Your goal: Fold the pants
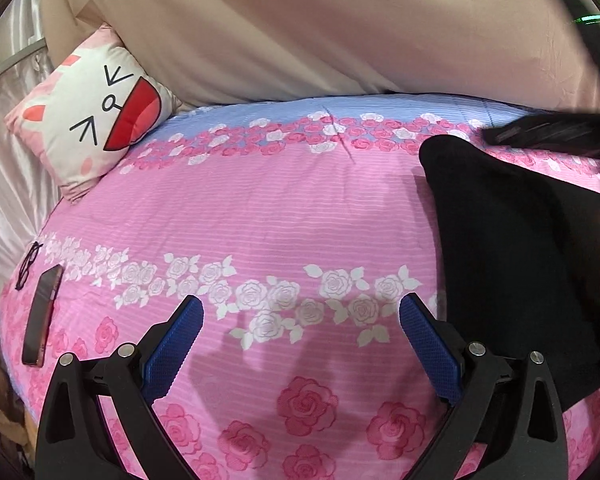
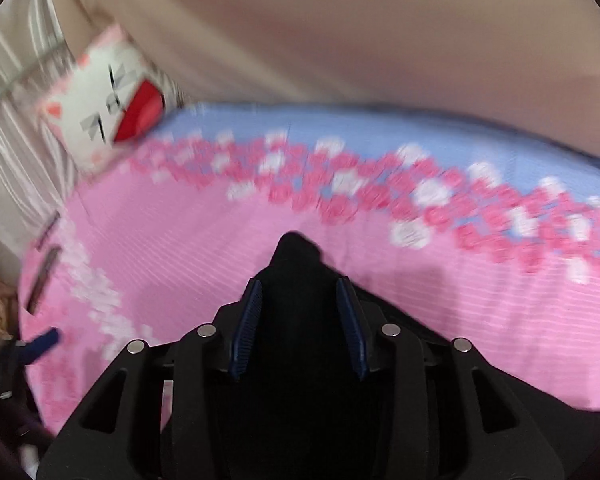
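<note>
While the black pants (image 2: 296,264) lie between the blue pads of the right gripper (image 2: 300,320), a fold of the cloth is seen rising just ahead of its fingertips, and the jaws are set narrow around it; whether the pads truly press the cloth cannot be told from the blurred right wrist view. The left gripper (image 1: 300,340) is held wide and empty over the bedspread (image 1: 260,220), with the bulk of the pants (image 1: 520,260) spread just to its right. For the fold to be made well, the carried edge is best laid flat and square over the lower layer, and the grip is best released only once the cloth is resting on the bed; the free side can be steadied by the left gripper so that no layer is dragged. Far ahead and to the left of the left gripper a cat-face pillow (image 1: 96,112) is propped, and close on its left a phone (image 1: 42,316) and a pair of glasses (image 1: 28,264) are lying near the bed's edge. These are judged well apart from the pants, so nothing is found in the way.
</note>
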{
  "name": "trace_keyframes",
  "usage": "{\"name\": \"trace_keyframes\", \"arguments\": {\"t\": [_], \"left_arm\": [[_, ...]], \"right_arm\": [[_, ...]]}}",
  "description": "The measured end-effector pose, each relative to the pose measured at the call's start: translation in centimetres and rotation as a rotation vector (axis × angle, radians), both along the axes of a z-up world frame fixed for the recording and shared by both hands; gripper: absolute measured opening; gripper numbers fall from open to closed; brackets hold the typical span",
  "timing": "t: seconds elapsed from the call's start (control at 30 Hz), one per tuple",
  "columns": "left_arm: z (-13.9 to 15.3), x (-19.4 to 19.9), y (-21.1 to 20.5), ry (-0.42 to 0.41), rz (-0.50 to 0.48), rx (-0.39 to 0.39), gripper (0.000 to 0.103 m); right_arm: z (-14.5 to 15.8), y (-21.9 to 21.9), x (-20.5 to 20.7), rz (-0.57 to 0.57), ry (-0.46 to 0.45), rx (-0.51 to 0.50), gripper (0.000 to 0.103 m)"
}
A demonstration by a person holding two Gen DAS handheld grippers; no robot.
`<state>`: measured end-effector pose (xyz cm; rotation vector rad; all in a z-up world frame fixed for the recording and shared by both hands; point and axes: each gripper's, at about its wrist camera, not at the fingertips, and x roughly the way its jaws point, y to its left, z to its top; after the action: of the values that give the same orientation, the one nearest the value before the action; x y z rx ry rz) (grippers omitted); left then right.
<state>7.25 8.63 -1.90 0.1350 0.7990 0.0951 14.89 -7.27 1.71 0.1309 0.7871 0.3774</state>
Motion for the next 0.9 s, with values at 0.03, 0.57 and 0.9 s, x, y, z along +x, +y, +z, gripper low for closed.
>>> {"name": "trace_keyframes", "arguments": {"t": [0.03, 0.57, 0.9], "left_arm": [[0.0, -0.2, 0.2, -0.001, 0.002, -0.003, 0.097], [-0.2, -3.6, -1.6, 0.021, -0.009, 0.039, 0.097], [-1.9, -6.4, -3.4, 0.079, -0.103, 0.069, 0.097]], "right_arm": [[1.1, -1.4, -1.5, -0.021, -0.030, 0.007, 0.038], [-4.9, 3.2, -13.2, 0.084, 0.034, -0.141, 0.041], [-4.3, -14.8, -23.7, -0.332, 0.033, -0.107, 0.060]]}}
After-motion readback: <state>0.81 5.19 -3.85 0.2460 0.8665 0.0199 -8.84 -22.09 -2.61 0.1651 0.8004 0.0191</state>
